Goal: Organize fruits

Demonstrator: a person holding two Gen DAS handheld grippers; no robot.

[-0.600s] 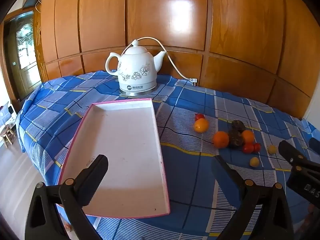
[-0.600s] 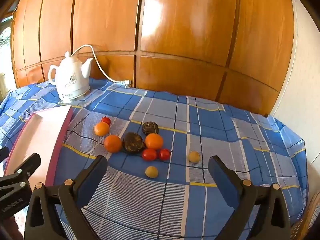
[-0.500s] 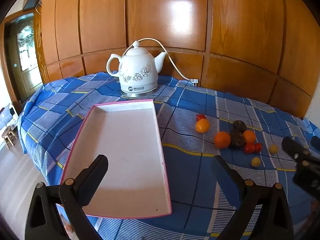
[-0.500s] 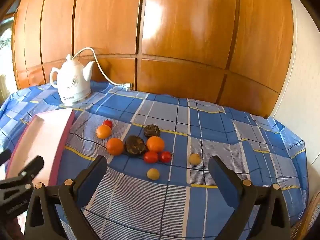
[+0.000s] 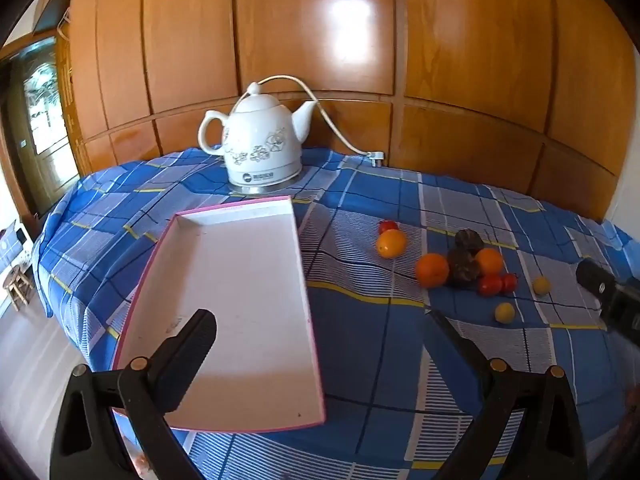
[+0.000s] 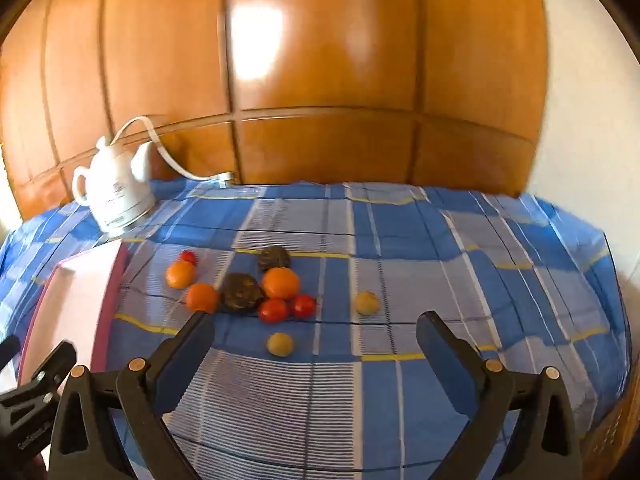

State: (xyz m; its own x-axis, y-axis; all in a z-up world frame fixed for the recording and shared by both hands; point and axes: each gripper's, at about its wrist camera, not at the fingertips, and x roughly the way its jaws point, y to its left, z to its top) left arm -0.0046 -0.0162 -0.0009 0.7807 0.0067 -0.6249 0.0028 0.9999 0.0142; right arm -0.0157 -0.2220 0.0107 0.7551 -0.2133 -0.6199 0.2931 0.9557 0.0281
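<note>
Wood panelling backs the scene we see, and below it a blue plaid cloth [image 5: 380,344] covers the table. At far left in the left wrist view our left gripper [image 5: 320,320] hangs above the near end of the pink-rimmed white tray [image 5: 240,280], jaws spread wide with nothing between them. We see the tray lying flat and holding no fruit. Behind its far end stands one white kettle [image 5: 260,148] on its base, its cord trailing right toward the wall.

Right of the tray, all the fruit lies on the cloth. We count three oranges: one [image 6: 181,274] nearest the tray, one [image 6: 202,297] just in front, one [image 6: 281,283] further right. Two dark wrinkled fruits [image 6: 242,292] sit among them. Three red tomatoes: a small one [image 6: 188,257] behind the first orange, and a touching pair [image 6: 274,310] in front of the cluster. Two small yellow fruits [image 6: 280,344] lie apart on the right.

Our right gripper [image 6: 314,328] hovers over the cloth near these, jaws equally wide and holding nothing.
</note>
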